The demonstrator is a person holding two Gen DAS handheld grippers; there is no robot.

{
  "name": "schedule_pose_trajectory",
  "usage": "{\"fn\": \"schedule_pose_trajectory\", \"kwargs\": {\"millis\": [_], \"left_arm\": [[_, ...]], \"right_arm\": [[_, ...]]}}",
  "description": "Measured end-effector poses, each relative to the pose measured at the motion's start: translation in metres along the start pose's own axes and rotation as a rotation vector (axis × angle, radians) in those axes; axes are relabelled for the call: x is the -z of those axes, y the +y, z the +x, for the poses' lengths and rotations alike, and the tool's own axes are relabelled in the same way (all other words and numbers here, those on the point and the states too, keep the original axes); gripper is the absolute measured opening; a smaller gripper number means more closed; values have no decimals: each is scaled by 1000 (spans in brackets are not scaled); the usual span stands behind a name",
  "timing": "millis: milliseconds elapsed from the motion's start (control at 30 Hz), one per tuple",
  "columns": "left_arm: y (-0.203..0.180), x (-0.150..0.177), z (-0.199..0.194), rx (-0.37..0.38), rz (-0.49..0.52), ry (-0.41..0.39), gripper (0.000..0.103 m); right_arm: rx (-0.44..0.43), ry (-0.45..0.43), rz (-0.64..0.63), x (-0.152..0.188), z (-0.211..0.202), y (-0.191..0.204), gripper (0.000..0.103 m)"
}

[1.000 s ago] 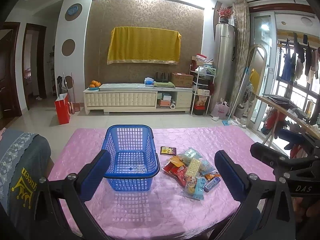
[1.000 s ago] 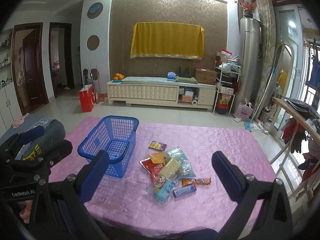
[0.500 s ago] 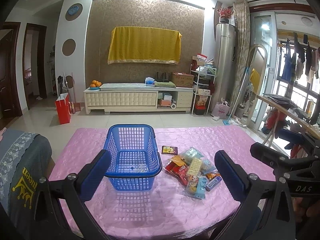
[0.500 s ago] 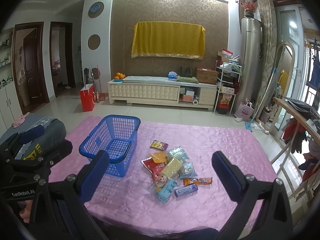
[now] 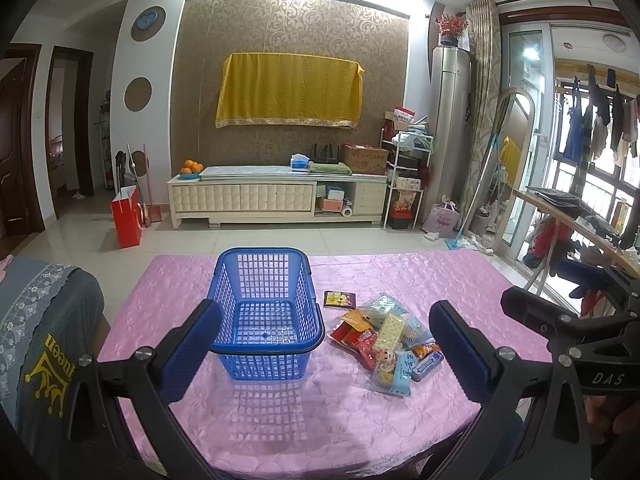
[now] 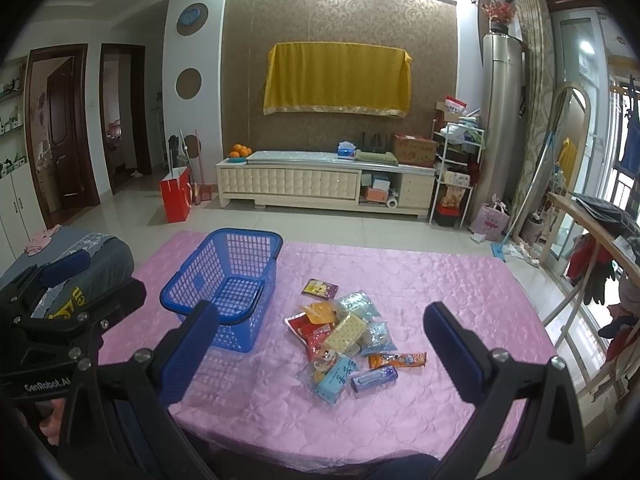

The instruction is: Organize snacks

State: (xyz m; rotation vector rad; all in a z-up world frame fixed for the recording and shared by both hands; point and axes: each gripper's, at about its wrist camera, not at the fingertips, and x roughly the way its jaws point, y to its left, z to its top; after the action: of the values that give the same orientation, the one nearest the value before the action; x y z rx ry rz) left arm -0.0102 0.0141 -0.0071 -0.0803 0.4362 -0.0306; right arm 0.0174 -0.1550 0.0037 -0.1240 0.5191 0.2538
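Note:
An empty blue plastic basket (image 5: 266, 312) (image 6: 226, 284) stands on the pink tablecloth (image 5: 420, 276) (image 6: 420, 280), left of centre. To its right lies a pile of snack packets (image 5: 386, 338) (image 6: 344, 334), with a small dark packet (image 5: 340, 300) (image 6: 319, 288) apart at the far side. My left gripper (image 5: 326, 350) is held open above the table's near edge, in front of the basket, nothing between its fingers. My right gripper (image 6: 320, 350) is open too, in front of the snack pile. Each gripper's frame shows at the side of the other's view.
A grey cushioned seat with yellow lettering (image 5: 44, 344) (image 6: 84, 276) stands at the table's left. Beyond the table are tiled floor, a cream TV cabinet (image 5: 276, 200), a red bag (image 5: 128, 216) and a wooden rack with clothes (image 5: 568, 216) on the right.
Both views have shifted slightly; the basket and snacks sit a little further right and lower in frame. Nothing on the table has moved and both grippers stay open.

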Motion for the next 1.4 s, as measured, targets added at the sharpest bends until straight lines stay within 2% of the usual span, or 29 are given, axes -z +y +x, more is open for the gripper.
{"fn": "schedule_pose_trajectory", "kwargs": {"millis": [900, 1100, 1267, 1400], "left_arm": [[-4, -3, 0, -5, 3, 12, 103], [-12, -10, 5, 14, 23, 13, 103], [-25, -22, 26, 36, 53, 21, 103], [-41, -27, 50, 50, 67, 43, 103]], "right_arm": [[-19, 8, 1, 3, 2, 0, 103], [-29, 1, 14, -5, 5, -15, 103], [-51, 9, 15, -10, 15, -37, 103], [-1, 14, -18, -14, 29, -55, 103]]}}
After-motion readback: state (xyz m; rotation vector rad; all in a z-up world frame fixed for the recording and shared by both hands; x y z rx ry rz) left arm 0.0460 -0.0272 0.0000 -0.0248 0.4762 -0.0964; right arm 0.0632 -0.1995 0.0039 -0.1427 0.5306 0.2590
